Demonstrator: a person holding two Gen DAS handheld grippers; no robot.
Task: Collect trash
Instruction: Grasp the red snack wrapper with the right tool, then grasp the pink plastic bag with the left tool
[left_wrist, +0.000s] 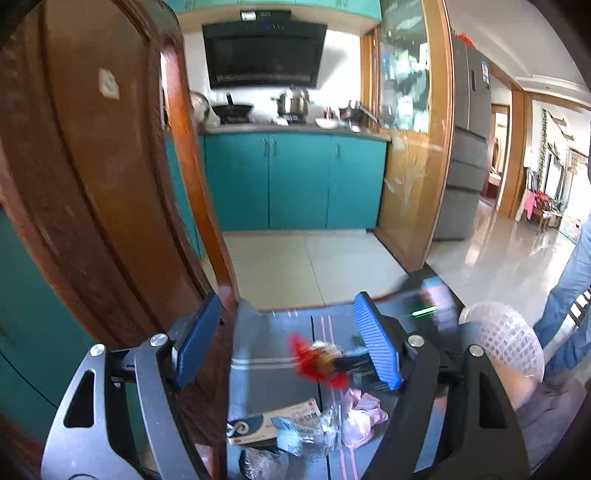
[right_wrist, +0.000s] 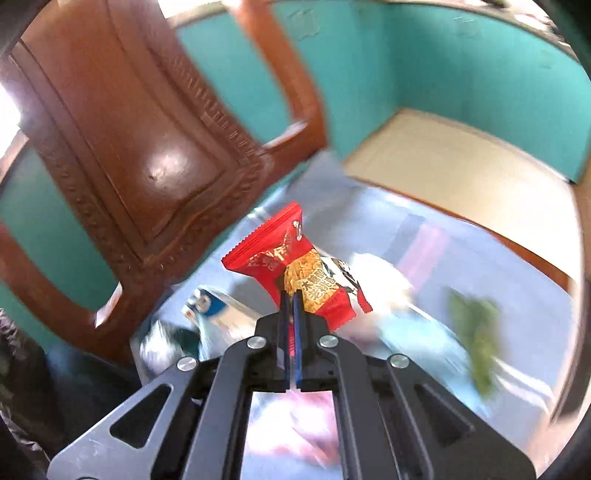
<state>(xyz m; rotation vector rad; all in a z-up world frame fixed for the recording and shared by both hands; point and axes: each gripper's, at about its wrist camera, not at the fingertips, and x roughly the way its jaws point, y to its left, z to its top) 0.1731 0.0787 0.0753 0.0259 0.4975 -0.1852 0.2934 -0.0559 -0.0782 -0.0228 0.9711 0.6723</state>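
Observation:
My right gripper (right_wrist: 291, 299) is shut on a red snack wrapper (right_wrist: 291, 258) and holds it above the grey table (right_wrist: 517, 295). The same wrapper (left_wrist: 317, 360) shows blurred in the left wrist view, with the right gripper's dark tip beside it. My left gripper (left_wrist: 284, 339) is open and empty above the table (left_wrist: 273, 332). Below it lie a blue-and-white box (left_wrist: 269, 424), crumpled clear plastic (left_wrist: 310, 432) and a pink wrapper (left_wrist: 360, 417). The box (right_wrist: 210, 306) and a blurred green scrap (right_wrist: 476, 343) show in the right wrist view.
A carved wooden chair (left_wrist: 110, 184) stands against the table's left side; it also shows in the right wrist view (right_wrist: 140, 147). A white mesh basket (left_wrist: 506, 343) sits at the table's right. A person's jeans (left_wrist: 569, 295) are at the far right. Teal kitchen cabinets (left_wrist: 295, 181) stand beyond.

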